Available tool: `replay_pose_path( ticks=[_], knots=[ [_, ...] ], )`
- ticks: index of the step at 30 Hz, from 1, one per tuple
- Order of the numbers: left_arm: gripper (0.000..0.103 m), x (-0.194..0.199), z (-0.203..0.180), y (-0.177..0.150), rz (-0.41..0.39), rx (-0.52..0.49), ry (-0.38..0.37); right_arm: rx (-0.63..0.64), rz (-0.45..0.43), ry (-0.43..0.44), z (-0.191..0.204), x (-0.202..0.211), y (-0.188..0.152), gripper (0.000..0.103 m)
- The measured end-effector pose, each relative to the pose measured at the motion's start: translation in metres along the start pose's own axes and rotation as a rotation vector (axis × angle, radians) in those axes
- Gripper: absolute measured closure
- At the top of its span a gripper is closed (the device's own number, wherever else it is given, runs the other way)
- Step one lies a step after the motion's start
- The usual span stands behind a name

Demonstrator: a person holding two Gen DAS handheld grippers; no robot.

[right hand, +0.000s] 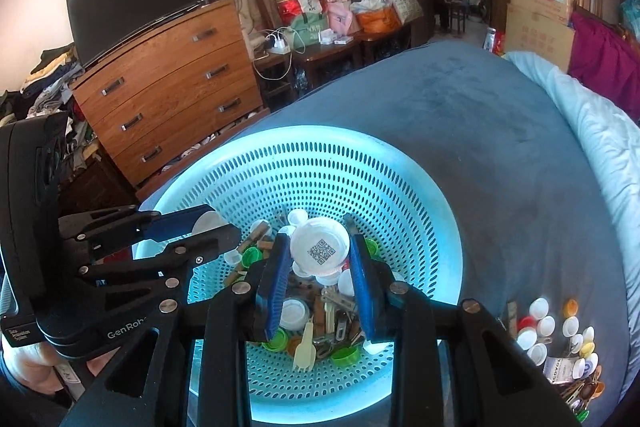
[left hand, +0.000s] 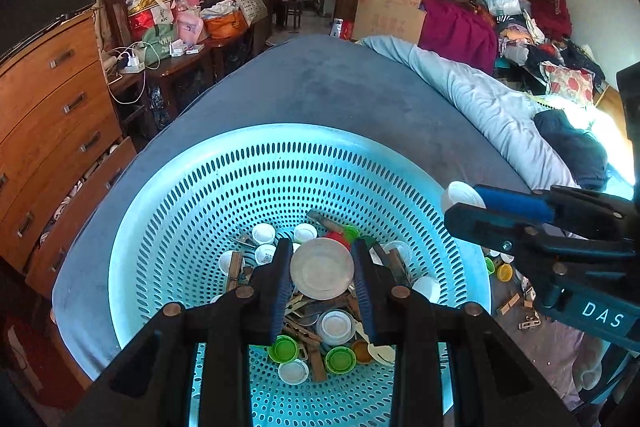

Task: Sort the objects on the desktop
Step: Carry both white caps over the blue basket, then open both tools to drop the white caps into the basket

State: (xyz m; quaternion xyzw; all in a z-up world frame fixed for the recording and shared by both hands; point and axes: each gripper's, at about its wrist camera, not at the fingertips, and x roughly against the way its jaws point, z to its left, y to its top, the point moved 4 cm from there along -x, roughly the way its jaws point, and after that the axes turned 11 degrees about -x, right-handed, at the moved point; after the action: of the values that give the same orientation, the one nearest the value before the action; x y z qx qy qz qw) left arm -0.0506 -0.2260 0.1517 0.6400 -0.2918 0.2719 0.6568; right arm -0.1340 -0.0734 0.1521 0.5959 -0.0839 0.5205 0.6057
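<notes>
Two claws over the basket (left hand: 192, 187) on the bed, my left claw (left hand: 322, 277) clamped on a white lid (left hand: 322, 269), right claw (right hand: 318, 253) gripping a QR-marked cap (right hand: 320, 247); I'd lower each inside the rim before letting go.

Perforated turquoise basket (left hand: 192, 227), grey-blue bedcover (left hand: 340, 87)

Two white lids (left hand: 322, 268) (right hand: 319, 247) are pinched on edge above the cap-filled turquoise colander (left hand: 180, 211).
</notes>
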Motion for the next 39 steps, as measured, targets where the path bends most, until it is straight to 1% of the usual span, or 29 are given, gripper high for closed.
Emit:
replay_pose_path(
  ticks=[7,13,22,25,26,27,30,31,32,33,34,37,39],
  knots=[
    [0.072,-0.01,0.002,0.002,0.007,-0.005,-0.005,0.008,0.009,0.002,0.004,-0.006,0.005,0.075],
    [0.072,-0.022,0.006,0.001,0.028,-0.002,-0.01,0.013,0.035,0.002,0.005,-0.018,0.005,0.075],
    [0.072,-0.043,0.012,-0.006,0.061,0.016,-0.031,0.015,0.072,-0.009,0.005,-0.035,0.001,0.075],
    [0.072,-0.049,0.014,-0.008,0.074,0.031,-0.024,0.014,0.08,-0.014,0.005,-0.038,-0.001,0.074],
    [0.07,-0.05,0.015,-0.008,0.076,0.034,-0.021,0.01,0.08,-0.014,0.004,-0.039,-0.002,0.074],
    [0.064,-0.052,0.015,-0.008,0.077,0.037,-0.02,0.008,0.08,-0.013,0.003,-0.039,-0.002,0.074],
    [0.06,-0.054,0.016,-0.008,0.076,0.044,-0.015,0.005,0.079,-0.017,0.003,-0.04,-0.001,0.072],
    [0.059,-0.055,0.016,-0.009,0.079,0.045,-0.014,0.003,0.077,-0.017,0.002,-0.04,-0.001,0.067],
    [0.055,-0.057,0.017,-0.01,0.081,0.046,-0.012,-0.002,0.074,-0.018,0.001,-0.04,-0.001,0.055],
    [0.051,-0.058,0.017,-0.01,0.082,0.048,-0.009,-0.006,0.068,-0.019,0.0,-0.04,-0.001,0.047],
    [0.051,-0.059,0.017,-0.011,0.084,0.048,-0.007,-0.014,0.059,-0.018,-0.001,-0.038,-0.001,0.037],
    [0.05,-0.057,0.01,-0.012,0.067,0.031,-0.008,-0.024,-0.001,0.011,-0.007,-0.02,-0.006,0.038],
    [0.051,-0.048,-0.004,-0.01,0.036,0.003,-0.023,-0.019,-0.089,0.015,-0.018,0.006,-0.018,0.038]
  ],
)
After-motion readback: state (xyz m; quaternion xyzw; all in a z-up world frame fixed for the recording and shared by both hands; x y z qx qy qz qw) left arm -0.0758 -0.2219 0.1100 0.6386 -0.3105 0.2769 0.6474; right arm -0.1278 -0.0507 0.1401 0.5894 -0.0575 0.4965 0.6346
